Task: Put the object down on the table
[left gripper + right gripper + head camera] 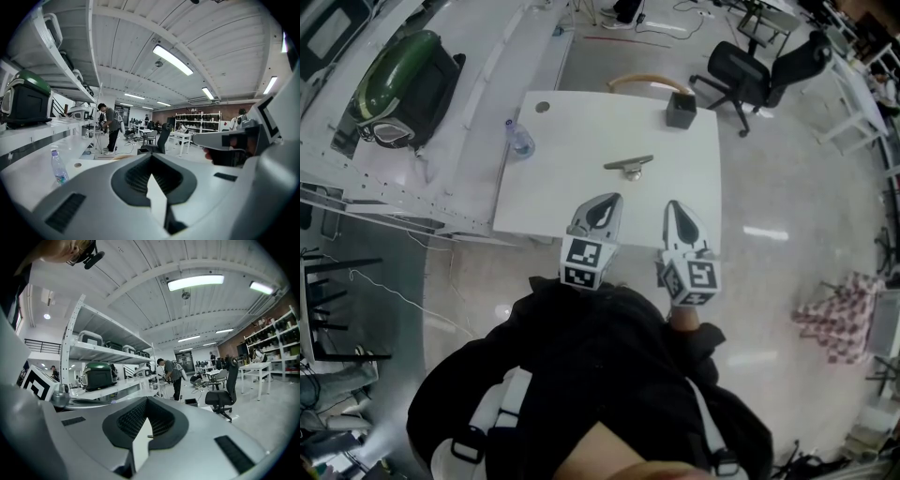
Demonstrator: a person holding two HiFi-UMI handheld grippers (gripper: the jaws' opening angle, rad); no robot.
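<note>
At the near edge of the white table, I hold the left gripper and the right gripper side by side, each with its jaws closed together on nothing, as both gripper views confirm. The task's object, a slim grey tool whose kind I cannot make out, lies flat near the middle of the table, just ahead of both grippers and apart from them. A water bottle stands toward the left edge and a dark box at the far right corner, both well clear of the tool. By my reading the setting-down is done, so doing this step well means a clean retreat. I should draw both grippers straight back toward me, level and unhurried, without sweeping across the tabletop or nudging the tool out of place.
</note>
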